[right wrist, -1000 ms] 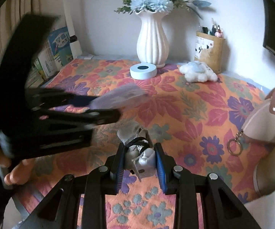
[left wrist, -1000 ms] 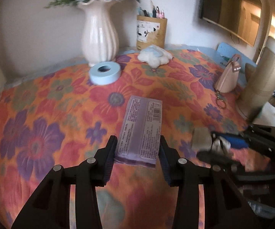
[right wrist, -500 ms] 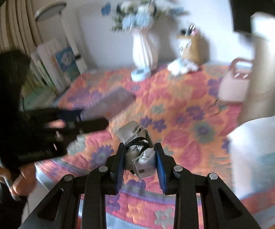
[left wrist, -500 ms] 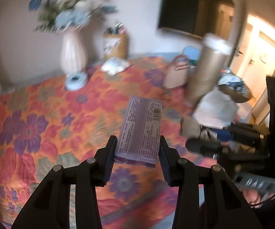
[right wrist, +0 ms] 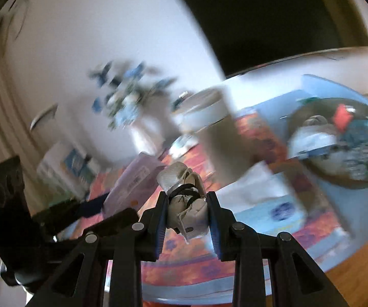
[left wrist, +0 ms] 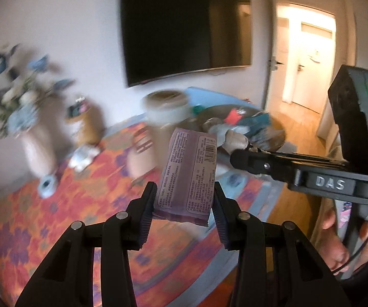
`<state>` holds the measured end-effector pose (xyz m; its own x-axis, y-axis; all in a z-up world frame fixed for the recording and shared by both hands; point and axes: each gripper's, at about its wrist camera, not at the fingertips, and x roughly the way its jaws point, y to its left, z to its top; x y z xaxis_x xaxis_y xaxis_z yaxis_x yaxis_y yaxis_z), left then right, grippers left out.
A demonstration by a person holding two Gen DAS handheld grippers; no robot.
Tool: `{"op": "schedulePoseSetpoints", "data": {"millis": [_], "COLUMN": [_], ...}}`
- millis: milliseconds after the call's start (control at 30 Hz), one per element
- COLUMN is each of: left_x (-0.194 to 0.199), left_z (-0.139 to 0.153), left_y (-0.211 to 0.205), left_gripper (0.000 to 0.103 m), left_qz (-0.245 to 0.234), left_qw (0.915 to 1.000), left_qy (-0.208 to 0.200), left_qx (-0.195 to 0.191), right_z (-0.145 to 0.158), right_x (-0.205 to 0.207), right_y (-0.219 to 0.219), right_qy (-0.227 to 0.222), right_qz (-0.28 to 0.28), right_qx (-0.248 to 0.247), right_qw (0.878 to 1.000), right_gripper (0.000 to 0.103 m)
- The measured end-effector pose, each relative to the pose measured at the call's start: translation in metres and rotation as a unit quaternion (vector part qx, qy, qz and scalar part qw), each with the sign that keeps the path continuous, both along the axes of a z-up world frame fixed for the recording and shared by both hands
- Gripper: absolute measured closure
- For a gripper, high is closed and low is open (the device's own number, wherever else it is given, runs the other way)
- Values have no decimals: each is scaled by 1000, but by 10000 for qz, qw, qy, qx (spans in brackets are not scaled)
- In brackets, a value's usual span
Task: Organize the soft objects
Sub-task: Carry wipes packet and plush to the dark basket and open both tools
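left wrist view: both loads hang in the air above the near edge of the floral-cloth table point(left wrist: 63, 220), with bare wood floor point(left wrist: 296, 140) off to the right. a dark screen point(left wrist: 184, 25) fills the wall and a round basket point(left wrist: 245, 125) of soft things sits beyond. left gripper point(left wrist: 184, 204) fingers pinch the purple packet point(left wrist: 187, 174). right gripper point(right wrist: 186, 213) fingers, set narrow, clamp a grey tied bundle point(right wrist: 185, 199).
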<state>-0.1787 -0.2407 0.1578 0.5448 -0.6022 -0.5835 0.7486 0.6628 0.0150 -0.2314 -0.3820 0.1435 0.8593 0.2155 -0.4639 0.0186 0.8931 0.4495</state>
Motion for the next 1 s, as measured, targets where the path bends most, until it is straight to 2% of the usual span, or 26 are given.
{"op": "schedulePoseSetpoints", "data": {"millis": [167, 367, 400, 467, 533, 600, 633, 667, 700, 733, 767, 900, 967, 1000], "left_x": [6, 43, 50, 63, 74, 82, 84, 84, 87, 89, 89, 79, 72, 66], "left_z": [12, 2, -2, -11, -17, -19, -19, -18, -18, -18, -17, -13, -11, -10], "left_y": [-65, -131, -138, -154, -171, -185, -191, -195, -200, -203, -205, -202, -199, -194], "left_gripper": [64, 64, 64, 64, 64, 63, 63, 61, 50, 43, 32, 31, 31, 31], "left_qz": [-187, -129, -51, 72, 84, 51, 49, 48, 90, 119, 161, 7, -68, -143], "left_qw": [9998, 9991, 9989, 9983, 9978, 9971, 9970, 9970, 9971, 9971, 9971, 9978, 9980, 9980], "left_qy": [-50, 388, 454, 576, 658, 743, 754, 735, 713, 711, 697, 619, 588, 572], "left_qx": [29, -111, -109, -61, -94, -142, -185, -228, -242, -235, -245, -233, -239, -244], "right_z": [10, 15, 14, 14, 16, 15, 14, 12, 11, 10, 9, 11, 11, 11], "right_x": [-9, -1, 2, 11, 19, 26, 30, 33, 37, 39, 40, 31, 19, 12], "right_y": [-67, -146, -158, -176, -188, -200, -209, -216, -225, -230, -233, -237, -232, -229], "right_qy": [-135, 22, 116, 521, 627, 634, 675, 695, 682, 659, 642, 645, 649, 600], "right_qz": [-734, -1661, -1845, -2479, -2622, -2565, -2579, -2633, -2679, -2652, -2601, -2685, -2899, -2949], "right_qx": [240, 364, 376, -52, -224, -50, 56, 100, 127, 157, 207, 172, 57, 12], "right_qw": [9969, 9854, 9820, 9674, 9627, 9644, 9638, 9622, 9609, 9618, 9632, 9610, 9548, 9536], "right_gripper": [74, 74, 74, 74, 74, 74, 70, 59, 51, 36, 32, 31, 19, 17]}}
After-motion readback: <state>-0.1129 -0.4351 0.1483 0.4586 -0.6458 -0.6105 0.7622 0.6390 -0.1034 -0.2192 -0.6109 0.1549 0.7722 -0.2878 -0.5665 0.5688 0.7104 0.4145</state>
